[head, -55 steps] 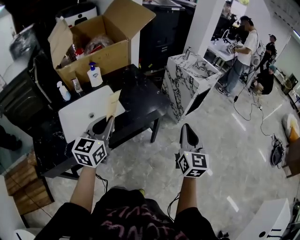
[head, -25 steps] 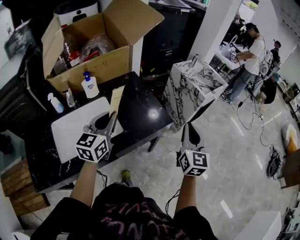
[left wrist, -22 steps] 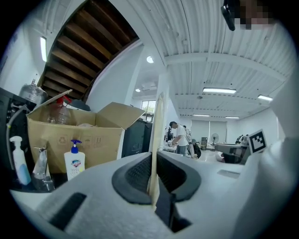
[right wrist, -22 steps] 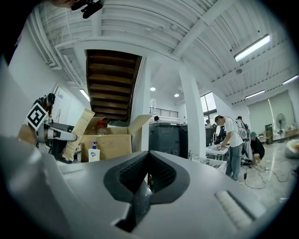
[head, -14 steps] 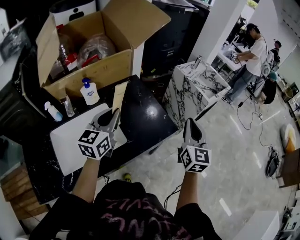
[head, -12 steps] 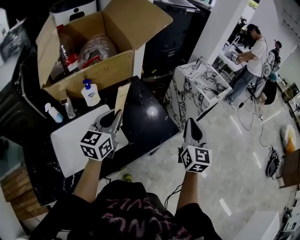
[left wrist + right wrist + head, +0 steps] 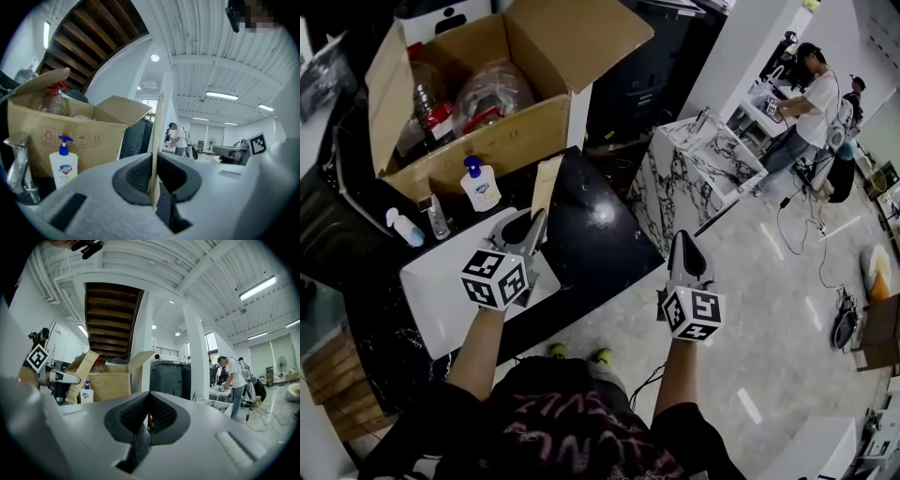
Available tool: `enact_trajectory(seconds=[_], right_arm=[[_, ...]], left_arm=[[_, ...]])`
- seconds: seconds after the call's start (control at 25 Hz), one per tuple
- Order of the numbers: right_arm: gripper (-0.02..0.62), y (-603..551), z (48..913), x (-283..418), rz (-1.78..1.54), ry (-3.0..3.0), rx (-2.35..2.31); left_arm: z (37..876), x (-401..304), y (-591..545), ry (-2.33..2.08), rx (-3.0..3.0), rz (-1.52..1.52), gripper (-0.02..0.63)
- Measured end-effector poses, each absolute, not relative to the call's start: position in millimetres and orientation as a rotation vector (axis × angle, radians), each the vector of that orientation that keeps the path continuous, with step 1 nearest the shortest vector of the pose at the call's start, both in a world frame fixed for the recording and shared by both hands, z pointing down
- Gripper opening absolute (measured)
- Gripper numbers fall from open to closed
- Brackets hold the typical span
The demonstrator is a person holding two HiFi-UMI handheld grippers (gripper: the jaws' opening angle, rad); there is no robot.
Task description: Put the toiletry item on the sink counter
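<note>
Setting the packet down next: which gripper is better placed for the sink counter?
Left. The left gripper grips the tan packet above the sink counter; the right gripper is shut, empty, over the floor.

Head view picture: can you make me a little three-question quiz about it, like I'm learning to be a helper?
1. True or false: the right hand-held gripper is holding the pump bottle.
2. Pick one: what is the left hand-held gripper shut on?
A. a flat tan packet
B. a toothbrush
C. nothing at all
3. Short answer: what colour is the top of the pump bottle?

Key: 1 false, its jaws are shut with nothing between them; 2 A; 3 blue.
</note>
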State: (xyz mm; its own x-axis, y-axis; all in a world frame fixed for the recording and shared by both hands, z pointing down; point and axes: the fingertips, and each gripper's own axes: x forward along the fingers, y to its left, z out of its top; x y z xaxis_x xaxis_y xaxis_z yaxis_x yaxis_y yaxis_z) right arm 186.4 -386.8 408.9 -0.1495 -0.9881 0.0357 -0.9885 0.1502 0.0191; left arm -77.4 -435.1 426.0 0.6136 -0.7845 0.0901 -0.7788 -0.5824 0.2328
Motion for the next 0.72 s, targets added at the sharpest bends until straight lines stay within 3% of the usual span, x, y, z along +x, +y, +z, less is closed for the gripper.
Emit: enact_trajectory(seconds=[0.72], right_arm=[[0.008,-436,426,218,0.044,-2.410,1.962]], left_arm=[[474,-41,-475,-1.314,2.506,0.134,0.029]])
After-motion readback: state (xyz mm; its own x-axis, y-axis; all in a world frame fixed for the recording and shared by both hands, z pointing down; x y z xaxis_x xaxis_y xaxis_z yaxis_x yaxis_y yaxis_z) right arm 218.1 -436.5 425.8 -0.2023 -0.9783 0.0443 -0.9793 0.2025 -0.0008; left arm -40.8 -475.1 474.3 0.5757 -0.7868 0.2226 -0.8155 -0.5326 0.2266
